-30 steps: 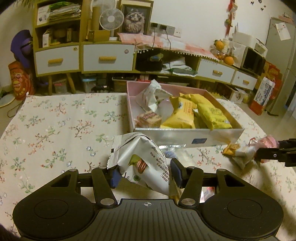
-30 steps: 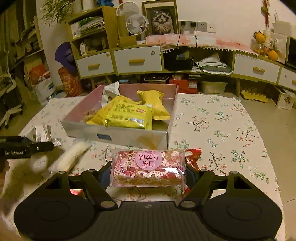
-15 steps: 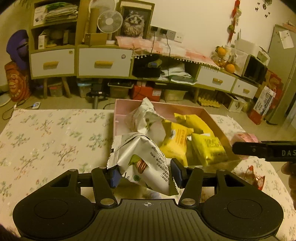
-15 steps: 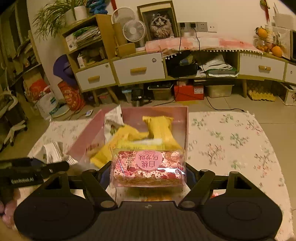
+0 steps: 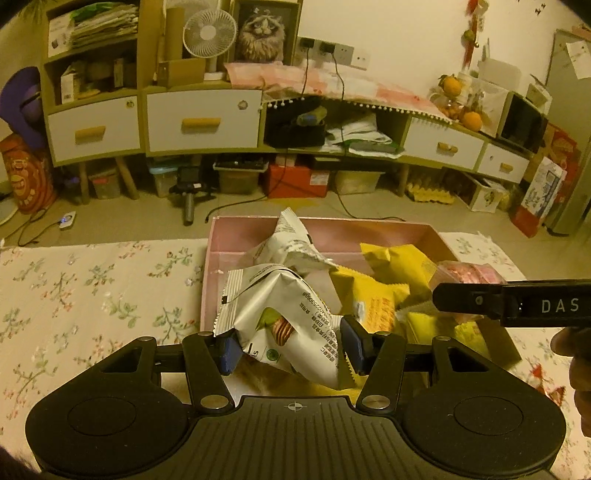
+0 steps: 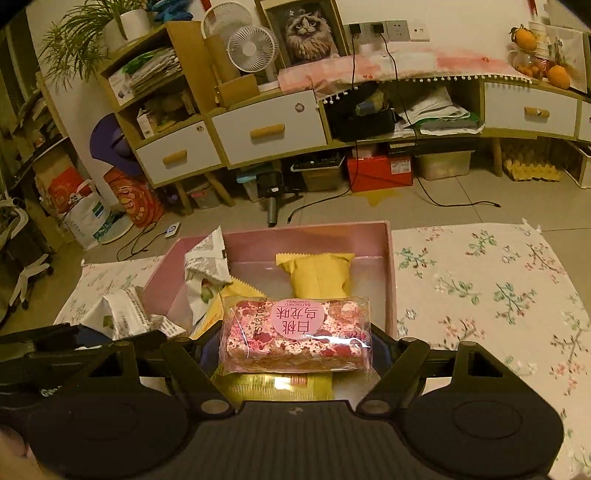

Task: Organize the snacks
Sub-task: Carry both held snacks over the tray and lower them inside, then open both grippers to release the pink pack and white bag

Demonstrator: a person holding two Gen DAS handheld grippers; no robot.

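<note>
Floral cloth covers the table (image 5: 85, 295), and behind it a long low cabinet (image 5: 199, 122) with white drawers runs along the wall, carrying a small white fan (image 5: 209, 33), a framed cat picture (image 5: 261, 31) and some oranges (image 5: 471, 120). On the table sits a pink box (image 5: 369, 227), open at the top, with several snacks inside: a crumpled white packet (image 5: 291, 243) leaning toward the far left corner and yellow packets (image 5: 391, 262) lying across the middle and right. The left gripper (image 5: 290, 347) is clamped on a white snack bag (image 5: 280, 306) printed with a picture of a biscuit; its blue pads press the bag from both sides, and the bag hangs above the near left part of the box. The right gripper (image 6: 295, 350) is closed on a clear pink-speckled snack pack (image 6: 295, 336) with a round pink label, held lengthwise between its pads over the near end of the box, above a yellow packet. In the left wrist view the right gripper shows as a black bar reaching in from the right edge, with the pink pack at its tip over the box's right side, and part of a hand (image 5: 576, 365) shows below it. In the right wrist view the left gripper enters from the lower left with its white bag beside the box's left wall.
</note>
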